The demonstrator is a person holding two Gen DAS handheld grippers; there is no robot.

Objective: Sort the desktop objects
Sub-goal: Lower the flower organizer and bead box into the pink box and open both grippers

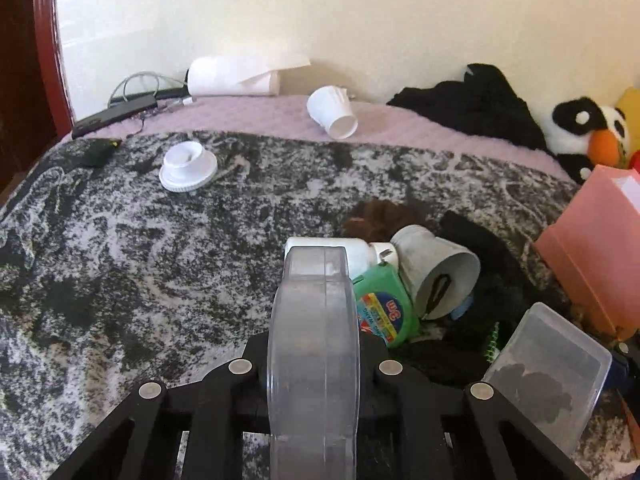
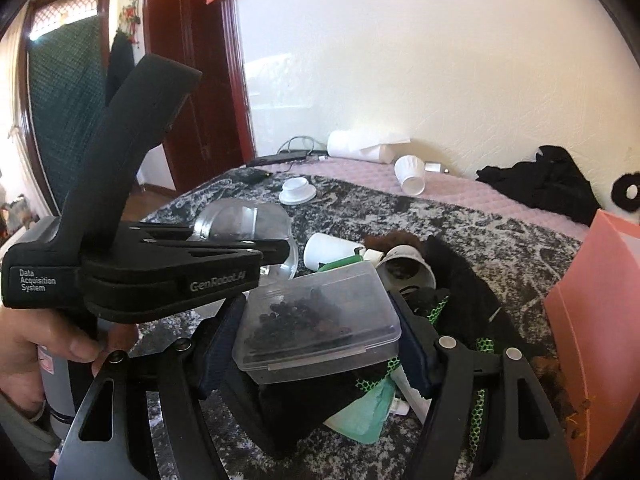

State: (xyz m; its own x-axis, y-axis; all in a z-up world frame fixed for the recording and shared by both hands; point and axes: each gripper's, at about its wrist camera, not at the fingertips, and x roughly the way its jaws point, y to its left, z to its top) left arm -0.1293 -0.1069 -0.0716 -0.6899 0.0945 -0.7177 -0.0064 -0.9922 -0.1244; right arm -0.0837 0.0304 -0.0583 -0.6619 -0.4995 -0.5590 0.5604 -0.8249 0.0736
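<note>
My left gripper (image 1: 314, 364) is shut on a clear round plastic container (image 1: 314, 340), held edge-on above the dark patterned cloth; it also shows in the right wrist view (image 2: 244, 220). My right gripper (image 2: 316, 332) is shut on a clear lidded box with dark bits inside (image 2: 316, 320), also seen in the left wrist view (image 1: 548, 376). Below lies a pile: a green tape measure (image 1: 384, 304), a white bottle (image 1: 360, 254), a tipped grey cup (image 1: 440, 276), black cloth with green mesh (image 2: 436, 308).
A pink box (image 1: 592, 256) stands at the right. A white lid stack (image 1: 188, 166), a tipped white cup (image 1: 332, 112), a paper roll (image 1: 232, 76), a phone and cables (image 1: 116, 116), black clothing (image 1: 472, 104) and a panda toy (image 1: 588, 132) lie further back.
</note>
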